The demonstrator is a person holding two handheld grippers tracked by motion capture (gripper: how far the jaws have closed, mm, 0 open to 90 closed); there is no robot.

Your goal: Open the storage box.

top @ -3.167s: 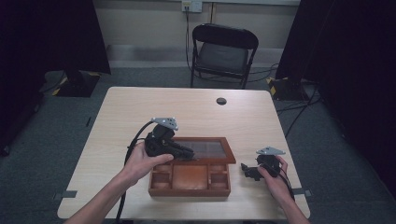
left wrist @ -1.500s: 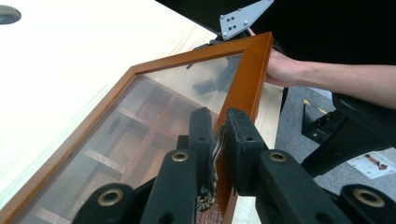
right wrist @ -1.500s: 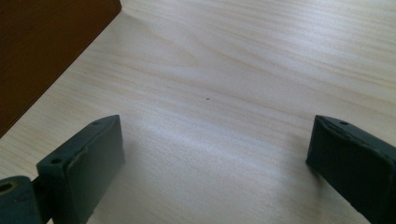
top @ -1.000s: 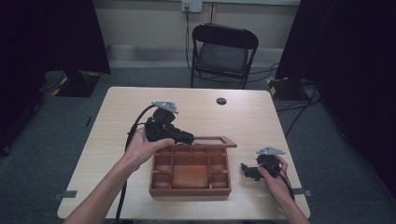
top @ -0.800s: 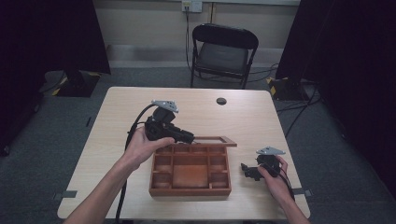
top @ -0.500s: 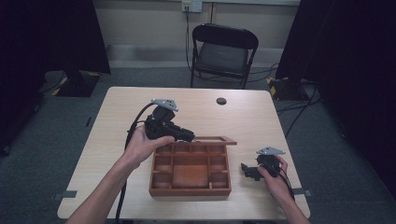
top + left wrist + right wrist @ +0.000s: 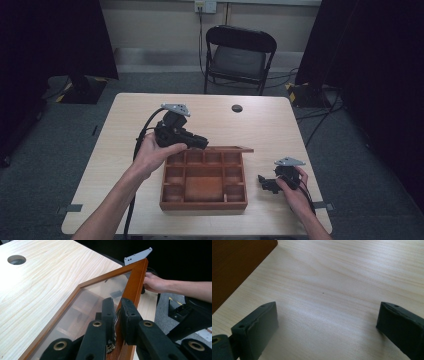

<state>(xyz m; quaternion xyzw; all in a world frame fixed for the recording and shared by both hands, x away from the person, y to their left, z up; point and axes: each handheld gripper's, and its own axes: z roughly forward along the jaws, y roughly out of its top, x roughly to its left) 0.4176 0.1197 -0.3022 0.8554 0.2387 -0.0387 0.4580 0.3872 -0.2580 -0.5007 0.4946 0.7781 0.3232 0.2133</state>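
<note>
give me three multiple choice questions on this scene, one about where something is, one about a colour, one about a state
1. Where does the right gripper sit?
A. on the table right of the wooden box
B. inside the box
C. on the chair

2. What colour is the frame of the box's lid?
A. white
B. reddish brown
C. blue

3. How is the lid?
A. shut flat
B. lying off the box on the table
C. raised, pinched by the left gripper

Answers: 1 A, the high view shows it beside the wooden box on the table. 2 B, the left gripper view shows the frame. 3 C, the jaws close on the frame, and the compartments lie open.
</note>
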